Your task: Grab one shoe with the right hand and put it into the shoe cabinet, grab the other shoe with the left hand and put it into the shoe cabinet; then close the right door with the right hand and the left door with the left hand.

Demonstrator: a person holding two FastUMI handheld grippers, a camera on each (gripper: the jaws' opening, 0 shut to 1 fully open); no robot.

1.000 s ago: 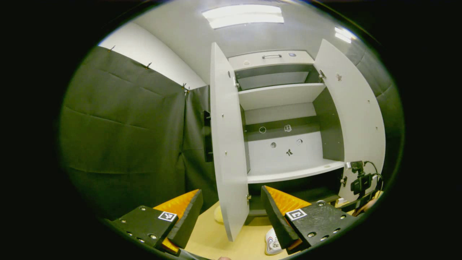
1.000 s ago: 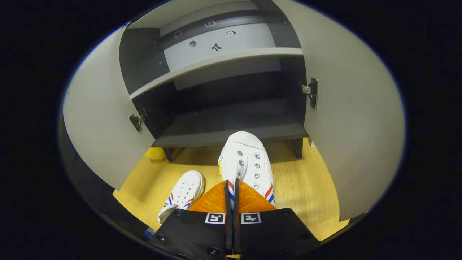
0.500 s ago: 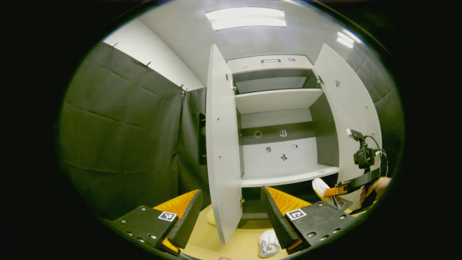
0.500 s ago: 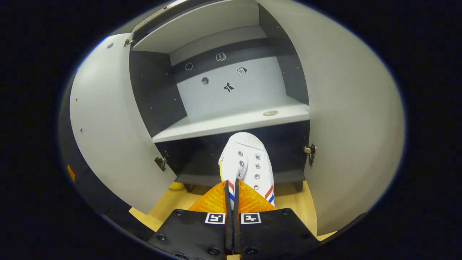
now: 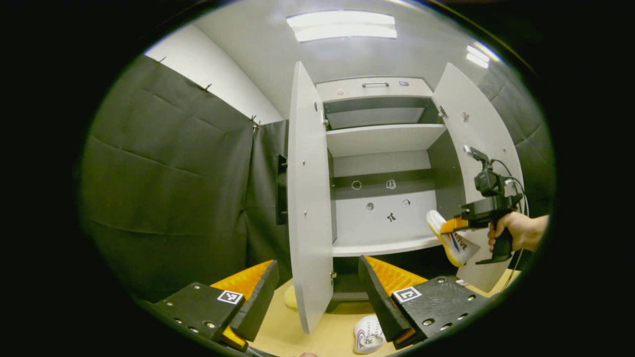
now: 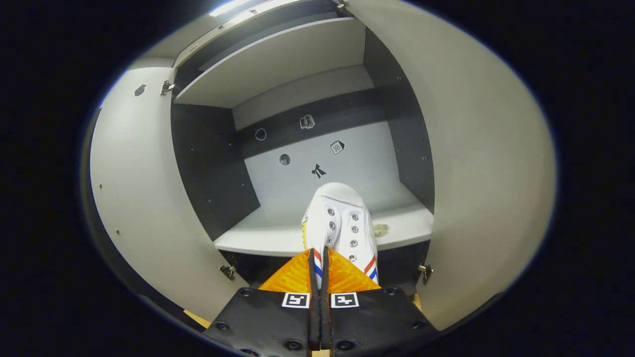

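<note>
While the right claw (image 6: 317,277) is squeezed nearly closed on the heel end of a white shoe (image 6: 337,223), only the shoe's front half with its eyelets and red-and-blue stripes pokes out past the fingers, so the back of it is hidden. Its toe hangs in the air just over the front edge of the middle shelf (image 6: 278,238) of the shoe cabinet (image 6: 218,168), not resting on it as far as I can tell. Both doors stand wide open, left door (image 6: 134,198) and right door (image 6: 476,173).

From the left gripper view you can see that same claw off to the right with a hand (image 5: 516,230) on its grip, shoe sole tilted toward the camera, in front of the right door.

The left claw (image 5: 317,292) is spread wide with nothing between its fingers, hanging low in front of the cabinet. The other shoe (image 5: 368,334) lies on the wooden floor (image 5: 297,337) near the cabinet's foot, partly cut off behind the claw's right finger. A pale yellowish thing by the left door's bottom is too hidden to make out.
</note>
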